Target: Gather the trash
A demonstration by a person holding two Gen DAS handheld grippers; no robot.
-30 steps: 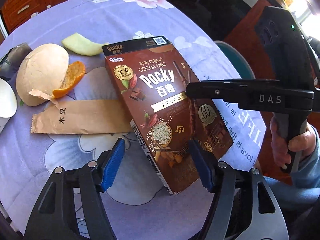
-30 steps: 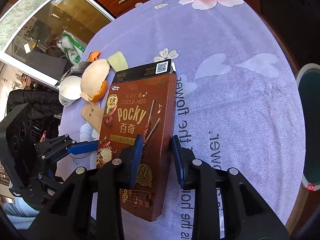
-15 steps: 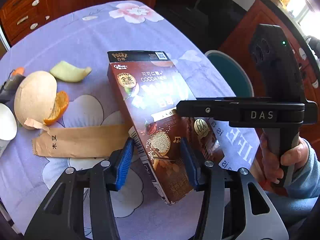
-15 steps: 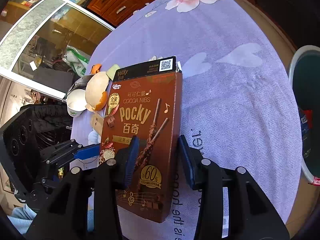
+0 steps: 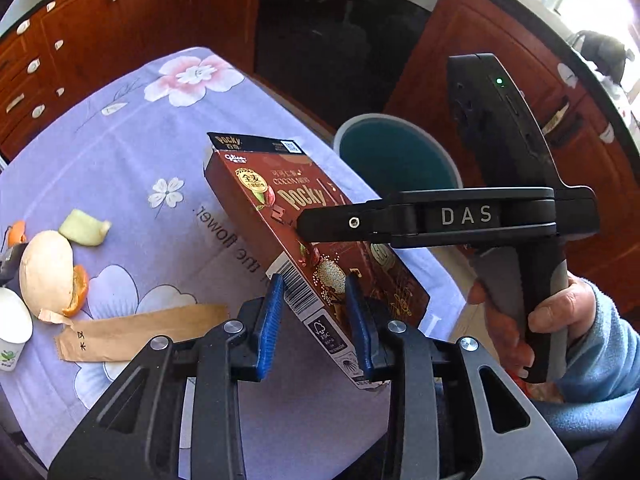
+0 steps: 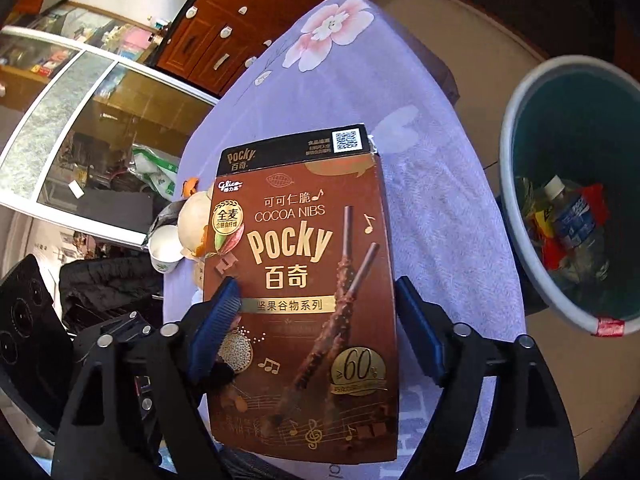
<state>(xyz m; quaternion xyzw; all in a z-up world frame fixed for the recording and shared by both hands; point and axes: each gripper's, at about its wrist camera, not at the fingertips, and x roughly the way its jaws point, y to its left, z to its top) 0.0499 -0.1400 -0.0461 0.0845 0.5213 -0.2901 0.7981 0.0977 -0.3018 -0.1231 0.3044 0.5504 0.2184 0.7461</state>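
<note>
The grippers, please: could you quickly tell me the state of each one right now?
Left gripper: jaws have just been closing, now clamped on the Pocky box.
Right gripper: jaws have just been opening, pads clear of the box.

Glossy cardboard box (image 6: 304,280); matt cloth tablecloth (image 5: 132,152).

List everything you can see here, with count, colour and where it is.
Pocky box: one, brown, lifted off the table
tablecloth: one, lilac floral, over the table
bin: one, teal with pale rim, beside the table, trash inside
plastic bottle: one, clear, in the bin
paper sleeve: one, tan, flat on the cloth
peels: several, pale and orange, left on the cloth
paper cup: one, white, by the peels
left gripper: one, black with blue pads, clamping the box
right gripper: one, black, jaws just opened around the box
hand: one, blue sleeve
</note>
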